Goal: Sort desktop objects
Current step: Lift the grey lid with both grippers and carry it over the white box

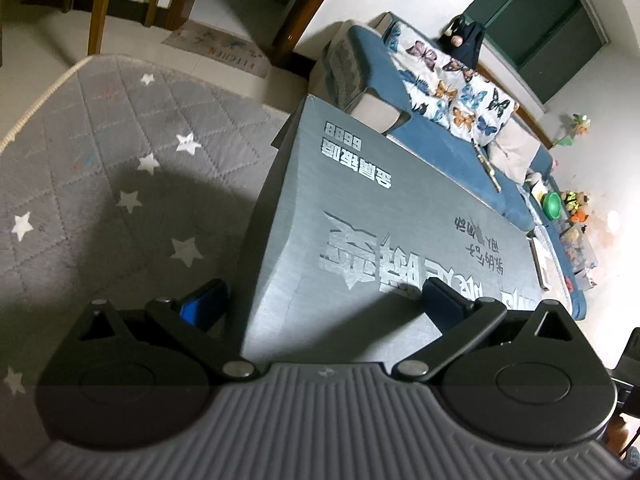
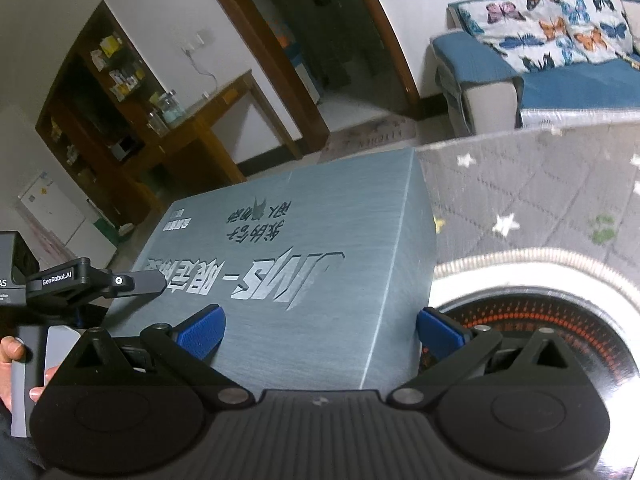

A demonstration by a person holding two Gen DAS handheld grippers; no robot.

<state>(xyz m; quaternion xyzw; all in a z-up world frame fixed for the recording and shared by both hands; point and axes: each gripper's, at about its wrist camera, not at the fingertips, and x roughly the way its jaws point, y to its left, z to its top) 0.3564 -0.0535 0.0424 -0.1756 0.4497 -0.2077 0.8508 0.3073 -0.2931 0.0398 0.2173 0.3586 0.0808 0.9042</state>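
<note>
A long grey-blue box (image 1: pixel 360 208) with silver lettering lies over a grey star-patterned mat. My left gripper (image 1: pixel 324 304) is open at one end of it, its left finger (image 1: pixel 204 304) beside the box's side wall and its right finger (image 1: pixel 444 304) over the printed top. In the right wrist view the same box (image 2: pixel 320 232) runs away from my right gripper (image 2: pixel 320 336), which is open with a blue pad on either side of the near end. Whether the pads touch the box is unclear. A finger of my left gripper (image 2: pixel 148 280) reaches the box's left edge.
The quilted mat (image 1: pixel 100 152) spreads left of the box. A blue sofa with a butterfly cover (image 1: pixel 440 80) stands beyond it. A round black disc with orange dots and a white rim (image 2: pixel 540 320) sits right of the box. A wooden table (image 2: pixel 208 120) stands behind. A hand (image 2: pixel 16 356) holds the left gripper.
</note>
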